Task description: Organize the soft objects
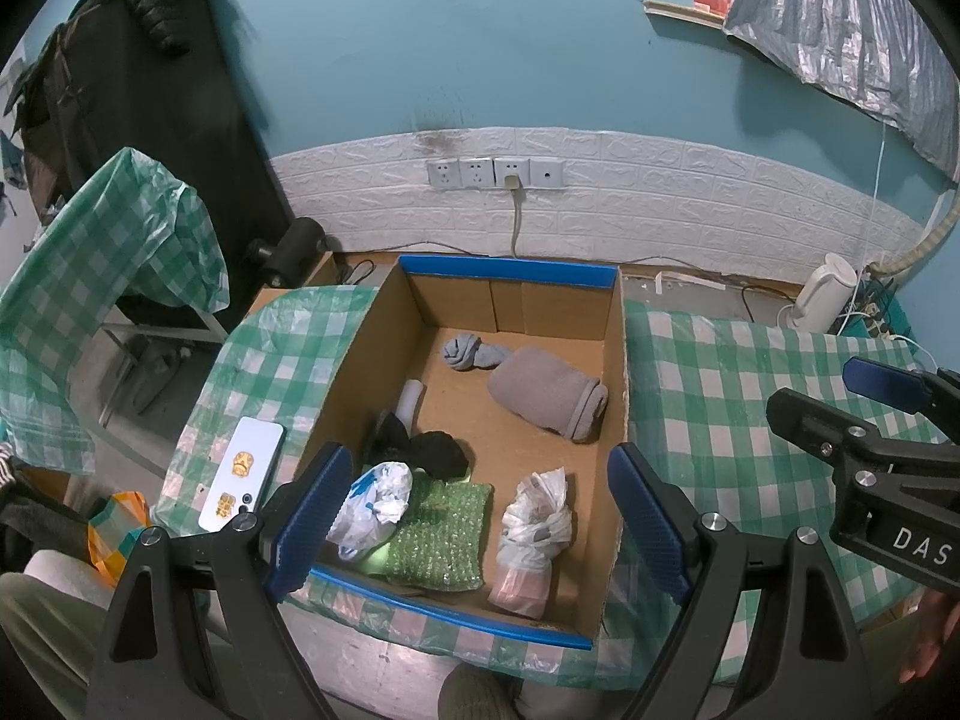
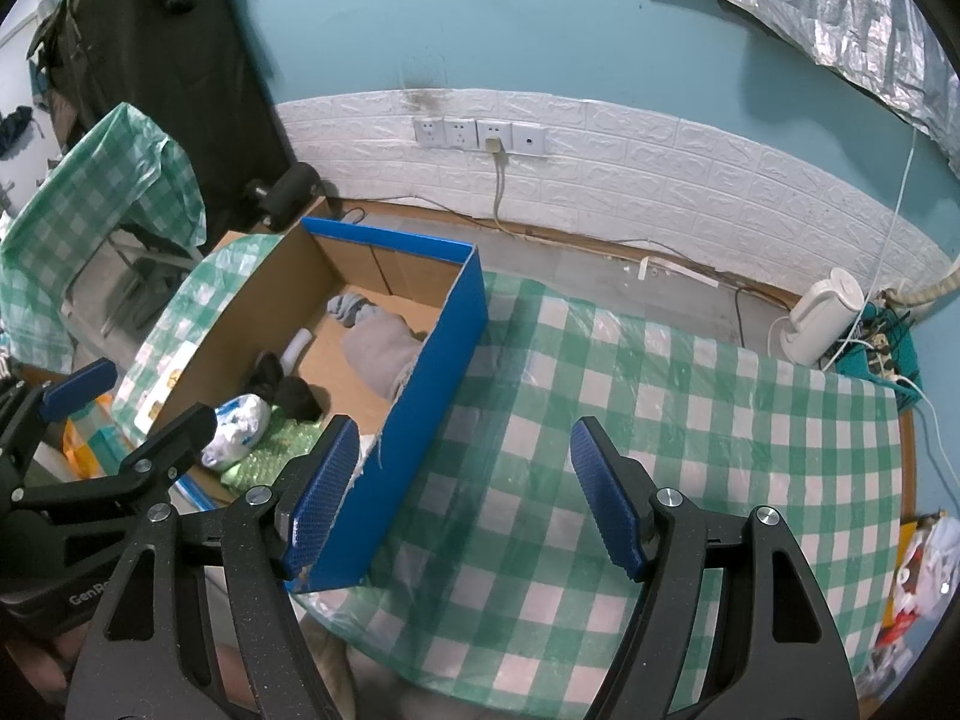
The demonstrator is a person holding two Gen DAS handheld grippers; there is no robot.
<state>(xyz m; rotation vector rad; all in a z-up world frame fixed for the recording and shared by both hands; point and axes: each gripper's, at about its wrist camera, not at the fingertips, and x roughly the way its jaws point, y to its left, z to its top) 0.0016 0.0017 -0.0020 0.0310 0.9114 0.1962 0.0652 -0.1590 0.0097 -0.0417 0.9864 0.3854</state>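
Table (image 2: 660, 420): covered by green checked cloth; the bare stretch under the right gripper suggests nothing remains to collect there.
Box (image 1: 615, 360): cardboard, blue-edged, top open so items drop straight in.
Grey roll (image 1: 549, 390): on the box floor, far right — bulkiest item.
Bubble wrap (image 1: 441, 531): flat at the near wall, knotted bags (image 1: 534, 531) beside it.
Left gripper (image 1: 480, 516): jaws wide, empty, above the box's near end.
Right gripper (image 2: 465, 501): jaws wide, empty — its left finger near the box's blue wall.
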